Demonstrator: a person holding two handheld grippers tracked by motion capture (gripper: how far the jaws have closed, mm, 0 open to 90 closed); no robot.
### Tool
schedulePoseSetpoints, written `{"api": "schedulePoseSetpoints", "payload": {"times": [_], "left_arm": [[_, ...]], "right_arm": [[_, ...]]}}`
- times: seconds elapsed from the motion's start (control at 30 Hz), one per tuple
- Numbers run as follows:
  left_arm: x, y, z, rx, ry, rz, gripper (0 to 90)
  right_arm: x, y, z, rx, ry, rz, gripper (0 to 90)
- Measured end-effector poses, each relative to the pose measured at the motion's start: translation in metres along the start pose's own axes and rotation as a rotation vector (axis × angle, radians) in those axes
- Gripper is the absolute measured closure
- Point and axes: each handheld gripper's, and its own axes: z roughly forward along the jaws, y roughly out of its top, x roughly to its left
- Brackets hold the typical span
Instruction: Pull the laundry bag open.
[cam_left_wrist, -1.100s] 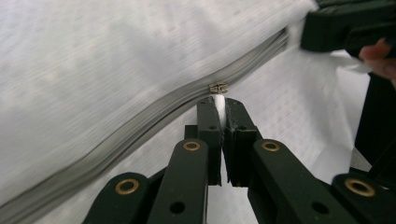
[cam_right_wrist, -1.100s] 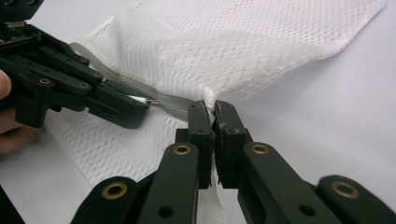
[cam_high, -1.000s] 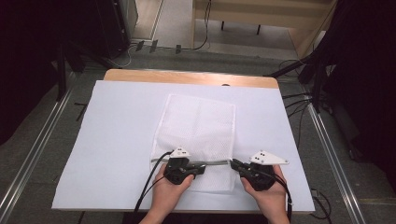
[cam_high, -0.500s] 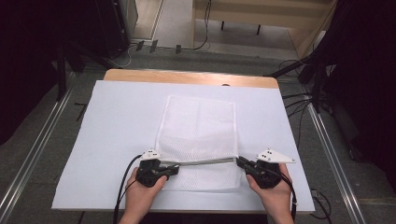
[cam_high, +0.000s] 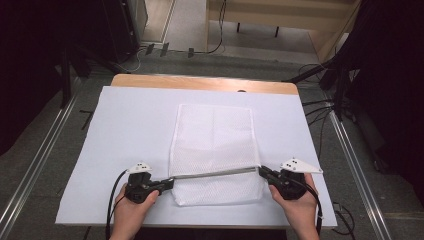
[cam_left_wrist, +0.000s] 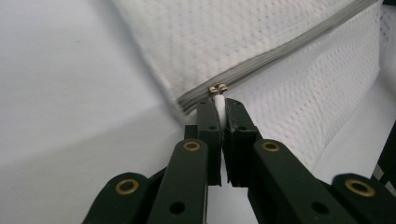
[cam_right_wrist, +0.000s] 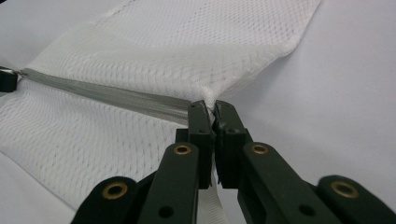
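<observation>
The bag (cam_high: 215, 145) is white mesh with a fine diamond weave, and its zipper (cam_high: 215, 174) is grey with a brass-coloured slider (cam_left_wrist: 218, 88) and a white pull tab (cam_left_wrist: 220, 109). Both grippers (cam_high: 167, 183) (cam_high: 262, 172) are black with brass rivets and pale grey top plates. The sheet (cam_high: 130, 130) is plain white over a light wood table (cam_high: 200, 82).

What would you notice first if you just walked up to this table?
First, the white mesh bag lying in the middle of the white sheet, with a grey zipper running across its near end. Then the left gripper, its jaws pinched on the zipper's white pull tab at the bag's left edge. The right gripper clamps the bag's right edge where the zipper ends.
</observation>
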Motion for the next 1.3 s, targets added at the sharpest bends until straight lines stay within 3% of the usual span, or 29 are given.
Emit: {"api": "schedulePoseSetpoints", "payload": {"times": [0.23,0.37,0.4,0.47,0.53,0.67,0.83,0.9,0.93,1.0,1.03,1.17,1.3], "left_arm": [[0.01,-0.006,-0.011,-0.002,0.013,-0.019,87.2],[0.012,-0.007,-0.013,-0.022,-0.008,-0.014,85.8],[0.012,-0.007,-0.013,-0.039,-0.004,-0.011,79.7],[0.013,-0.007,-0.018,-0.105,0.02,-0.013,57.2],[0.014,-0.005,-0.027,-0.158,0.013,-0.029,44.5],[0.015,-0.003,-0.038,-0.227,0.034,-0.006,35.0],[0.022,-0.004,-0.046,-0.273,0.067,-0.015,20.2],[0.026,-0.005,-0.05,-0.286,0.067,-0.006,14.0],[0.028,-0.007,-0.053,-0.294,0.065,-0.001,12.1],[0.031,-0.007,-0.055,-0.304,0.064,0.0,10.6],[0.032,-0.007,-0.057,-0.309,0.069,-0.002,9.5],[0.038,-0.009,-0.061,-0.321,0.1,-0.015,9.5],[0.043,-0.009,-0.066,-0.327,0.14,-0.002,9.5]], "right_arm": [[0.002,0.0,0.002,0.008,0.008,-0.011,88.2],[0.003,-0.001,0.004,0.011,0.009,-0.003,88.1],[0.002,-0.001,0.004,0.011,0.004,0.0,88.1],[0.001,-0.001,0.004,0.004,0.002,0.008,88.0],[0.0,-0.002,0.004,0.004,0.005,0.013,88.0],[0.0,-0.003,0.006,0.011,0.01,0.012,88.0],[-0.002,-0.003,0.006,0.015,0.023,0.024,87.3],[-0.003,-0.003,0.005,0.017,0.026,0.041,83.2],[-0.005,-0.002,0.004,0.0,0.017,0.057,67.3],[-0.006,-0.002,0.004,-0.006,0.017,0.066,62.0],[-0.009,-0.001,0.003,-0.023,-0.004,0.083,51.1],[-0.013,-0.002,0.001,-0.033,-0.013,0.102,47.6],[-0.019,-0.003,-0.002,-0.059,-0.025,0.098,41.8]]}}
